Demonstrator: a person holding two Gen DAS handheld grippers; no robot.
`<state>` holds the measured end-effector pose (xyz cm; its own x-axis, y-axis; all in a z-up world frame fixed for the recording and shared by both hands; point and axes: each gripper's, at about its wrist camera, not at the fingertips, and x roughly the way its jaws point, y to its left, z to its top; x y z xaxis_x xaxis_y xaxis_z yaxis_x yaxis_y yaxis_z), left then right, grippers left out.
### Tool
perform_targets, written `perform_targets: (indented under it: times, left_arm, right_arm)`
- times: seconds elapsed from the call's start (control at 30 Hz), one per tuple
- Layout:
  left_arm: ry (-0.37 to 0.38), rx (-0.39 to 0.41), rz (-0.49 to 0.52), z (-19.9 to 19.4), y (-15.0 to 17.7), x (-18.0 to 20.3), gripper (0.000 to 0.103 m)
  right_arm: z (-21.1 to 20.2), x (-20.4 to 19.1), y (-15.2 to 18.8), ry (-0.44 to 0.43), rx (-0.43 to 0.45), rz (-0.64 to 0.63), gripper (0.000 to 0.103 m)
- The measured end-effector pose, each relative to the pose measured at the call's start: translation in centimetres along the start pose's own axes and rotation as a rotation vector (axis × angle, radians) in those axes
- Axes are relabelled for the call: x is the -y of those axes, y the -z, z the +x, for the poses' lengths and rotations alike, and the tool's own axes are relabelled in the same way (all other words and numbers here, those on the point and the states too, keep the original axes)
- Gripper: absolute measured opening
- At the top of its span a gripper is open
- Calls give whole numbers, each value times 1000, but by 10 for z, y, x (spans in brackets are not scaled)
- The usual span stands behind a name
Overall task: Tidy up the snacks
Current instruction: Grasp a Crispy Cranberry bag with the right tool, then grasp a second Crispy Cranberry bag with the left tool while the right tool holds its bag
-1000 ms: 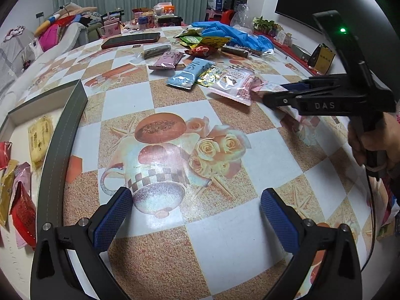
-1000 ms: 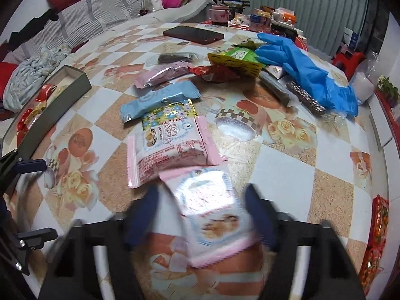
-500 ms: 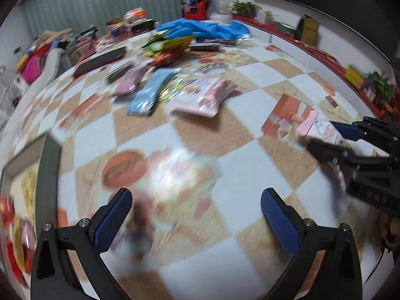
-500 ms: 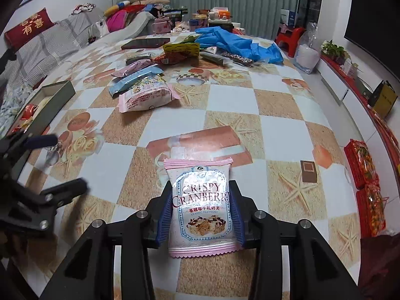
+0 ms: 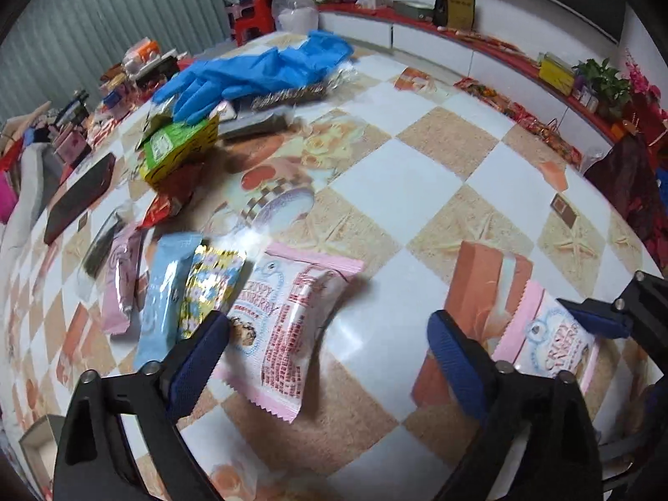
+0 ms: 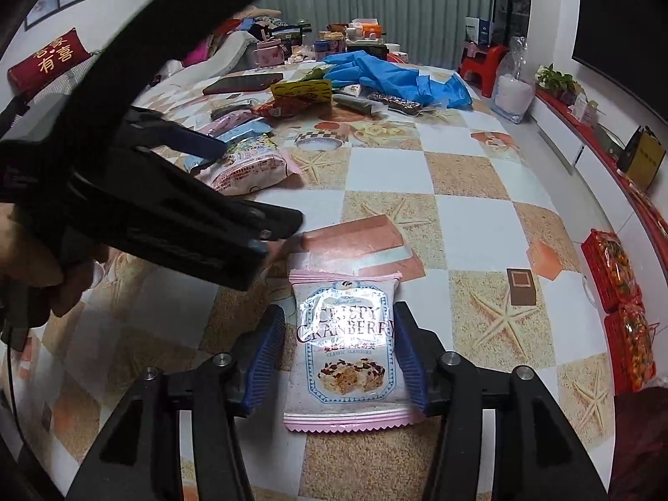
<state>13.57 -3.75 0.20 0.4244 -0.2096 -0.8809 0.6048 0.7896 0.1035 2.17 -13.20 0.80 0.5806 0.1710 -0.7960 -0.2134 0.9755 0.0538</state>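
A pink cranberry snack packet (image 6: 348, 350) lies flat on the checked bench near its front edge, between the blue pads of the right tongs (image 6: 340, 357), whose jaws are opening, the pads just beside the packet's sides with a narrow gap showing on the left. Further toward the bench's left side, a second pink packet (image 5: 292, 325) lies printed back up, with the left tongs (image 5: 330, 359) over its near end; their jaws are wide apart but closing, and nothing is clamped. Beside that packet sit a gold-and-blue packet (image 5: 211, 288), a light blue packet (image 5: 165, 292) and a pale pink one (image 5: 121, 279). Toward the far edge, blue gloves (image 5: 259, 73) drape over a green-and-yellow box (image 5: 179, 146), with a dark phone (image 5: 79, 198) nearby.
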Motion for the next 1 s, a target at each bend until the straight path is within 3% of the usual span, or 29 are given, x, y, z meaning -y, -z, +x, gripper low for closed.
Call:
perform_targets:
  times: [0.03, 0.07, 0.13, 0.3, 0.33, 0.37, 0.4, 0.47, 0.5, 0.63, 0.8, 0.83, 0.87, 0.9, 1.0]
  left_arm:
    - [8, 15, -1, -3, 1, 0, 72]
    - [30, 14, -2, -5, 2, 1, 43]
    - [125, -2, -36, -8, 8, -1, 16]
    - [72, 5, -63, -22, 25, -2, 16]
    - [87, 9, -75, -25, 24, -3, 17]
    - [82, 13, -76, -28, 23, -4, 28]
    - [73, 18, -71, -30, 19, -3, 37]
    - [72, 40, -45, -35, 8, 4, 78]
    - [73, 54, -26, -37, 2, 11, 82]
    - [67, 34, 66, -26, -28, 41, 82]
    - [60, -47, 137, 9, -44, 65, 81]
    - [81, -61, 128, 15, -45, 66, 75]
    - [125, -48, 101, 15, -45, 63, 53]
    - [168, -49, 62, 15, -46, 59, 44]
    - [166, -38, 41, 14, -44, 54, 41]
  right_arm:
    - [0, 1, 0, -7, 2, 7, 54]
    - [-1, 3, 1, -15, 4, 14, 54]
    - [-1, 6, 0, -30, 6, 26, 54]
    - [-1, 4, 0, -32, 5, 23, 57]
    - [-1, 3, -1, -43, 2, 14, 70]
    - [0, 1, -1, -58, -7, 2, 81]
    - [3, 0, -1, -73, -25, -8, 98]
    - [2, 0, 0, -79, -27, -7, 100]
    - [2, 0, 1, -71, -29, -2, 100]
    - [-3, 2, 7, -36, -36, 17, 100]
    - [-9, 10, 14, -71, -14, 53, 100]
    - [-9, 12, 14, -75, -9, 67, 100]
    - [-9, 14, 13, -79, -4, 76, 100]
    - [-9, 15, 13, -84, -2, 82, 100]
    - [-10, 16, 12, -91, 5, 92, 100]
